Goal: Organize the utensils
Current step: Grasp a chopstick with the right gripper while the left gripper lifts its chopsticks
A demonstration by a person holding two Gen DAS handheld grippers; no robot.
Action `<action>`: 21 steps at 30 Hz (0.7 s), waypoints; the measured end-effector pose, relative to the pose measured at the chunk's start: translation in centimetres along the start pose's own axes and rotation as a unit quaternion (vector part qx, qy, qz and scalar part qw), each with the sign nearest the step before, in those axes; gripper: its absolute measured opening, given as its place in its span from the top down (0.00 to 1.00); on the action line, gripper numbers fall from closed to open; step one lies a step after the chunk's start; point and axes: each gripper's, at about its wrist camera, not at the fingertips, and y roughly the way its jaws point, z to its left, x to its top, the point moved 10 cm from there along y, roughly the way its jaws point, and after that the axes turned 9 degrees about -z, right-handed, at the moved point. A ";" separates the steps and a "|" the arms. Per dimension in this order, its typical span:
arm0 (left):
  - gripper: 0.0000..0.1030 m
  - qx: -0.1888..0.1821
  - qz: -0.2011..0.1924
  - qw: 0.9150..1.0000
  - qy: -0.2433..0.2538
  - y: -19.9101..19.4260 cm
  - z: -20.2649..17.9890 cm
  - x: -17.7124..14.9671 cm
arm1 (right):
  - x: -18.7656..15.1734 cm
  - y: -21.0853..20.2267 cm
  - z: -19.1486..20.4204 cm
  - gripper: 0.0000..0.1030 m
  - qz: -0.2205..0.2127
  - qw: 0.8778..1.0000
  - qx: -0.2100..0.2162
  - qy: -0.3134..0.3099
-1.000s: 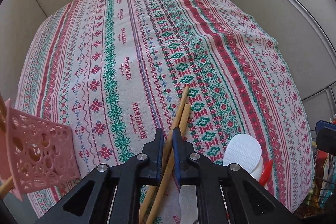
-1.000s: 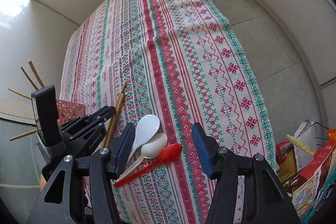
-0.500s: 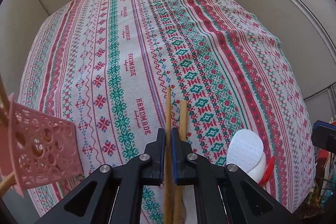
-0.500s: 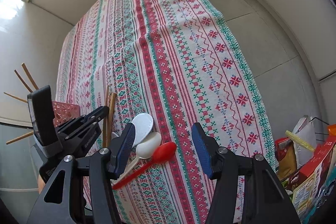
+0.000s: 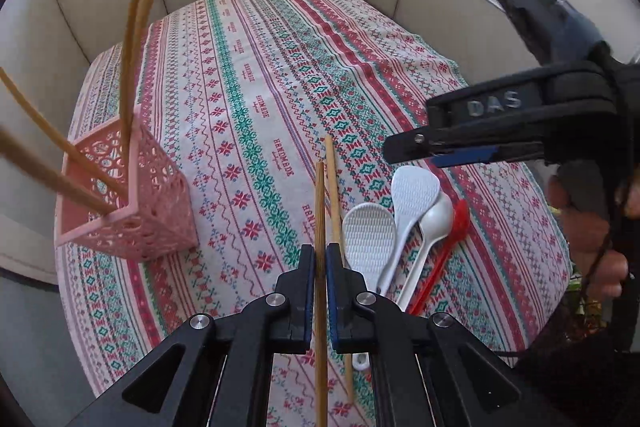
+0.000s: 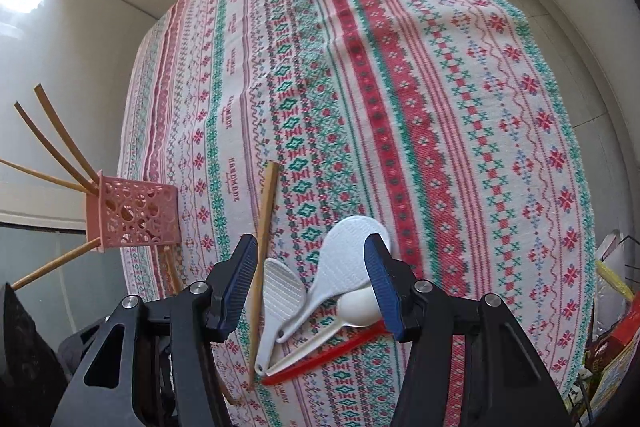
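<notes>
The left gripper (image 5: 320, 263) has its jaws clamped tight on one wooden chopstick (image 5: 319, 211), which runs straight up through the narrow gap toward twelve o'clock, its tip lifted over the cloth. A second chopstick (image 5: 335, 211) lies on the patterned tablecloth (image 5: 248, 99) just beside it, at about one o'clock of the jaws. Further out at two o'clock sits a cluster of spoons: a small white rice paddle (image 5: 370, 243), a larger white rice paddle (image 5: 412, 191), a white spoon (image 5: 436, 223) and a red spoon (image 5: 456, 227), overlapping one another. At ten o'clock stands a pink perforated holder (image 5: 152, 203) with four chopsticks leaning out of it.

The right gripper (image 6: 310, 283) hangs with its jaws about half open and nothing pressed between the pads. In its own view the larger white rice paddle (image 6: 344, 259) and the small white rice paddle (image 6: 280, 295) lie below the gap, the lying chopstick (image 6: 264, 227) is close to the left finger, and the red spoon (image 6: 320, 359) is at six o'clock. A hand (image 5: 588, 235) grips that tool's handle at three o'clock in the left view.
</notes>
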 end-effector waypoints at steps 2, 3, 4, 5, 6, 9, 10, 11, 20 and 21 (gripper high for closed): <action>0.95 -0.005 -0.002 1.000 0.003 -0.9 0.3 -0.8 | -0.3 1.1 1.1 0.53 0.007 1.000 -0.005 -0.012; 0.95 -0.006 -0.003 1.000 0.004 -1.2 0.4 -1.1 | -0.4 1.6 1.6 0.57 0.012 1.000 -0.009 -0.017; 0.95 -0.007 -0.004 1.000 0.005 -1.6 0.6 -1.4 | -0.5 2.2 2.0 0.60 0.017 1.000 -0.012 -0.021; 0.95 -0.009 -0.005 1.000 0.006 -1.8 0.8 -1.7 | -0.7 2.8 2.4 0.61 0.020 0.999 -0.015 -0.023; 0.95 -0.009 -0.006 1.000 0.004 -2.1 1.2 -1.9 | -0.7 3.4 2.6 0.64 0.023 0.999 -0.018 -0.024; 0.95 -0.008 -0.007 1.000 -0.003 -2.6 2.1 -2.5 | -0.8 4.8 3.4 0.69 0.031 0.999 -0.028 -0.023; 0.95 -0.008 -0.007 1.000 -0.006 -2.8 2.4 -2.6 | -0.9 5.3 3.5 0.71 0.033 0.999 -0.032 -0.022; 0.95 -0.008 -0.007 1.000 -0.008 -2.9 2.6 -2.8 | -0.8 5.7 3.7 0.73 0.035 0.998 -0.037 -0.022; 0.95 -0.009 -0.011 1.000 -0.017 -4.1 3.8 -3.2 | -0.6 7.4 4.5 0.90 0.023 0.993 -0.105 -0.040; 0.95 -0.011 -0.012 1.000 -0.015 -4.3 3.7 -3.1 | -0.6 7.5 4.7 0.91 0.021 0.994 -0.102 -0.038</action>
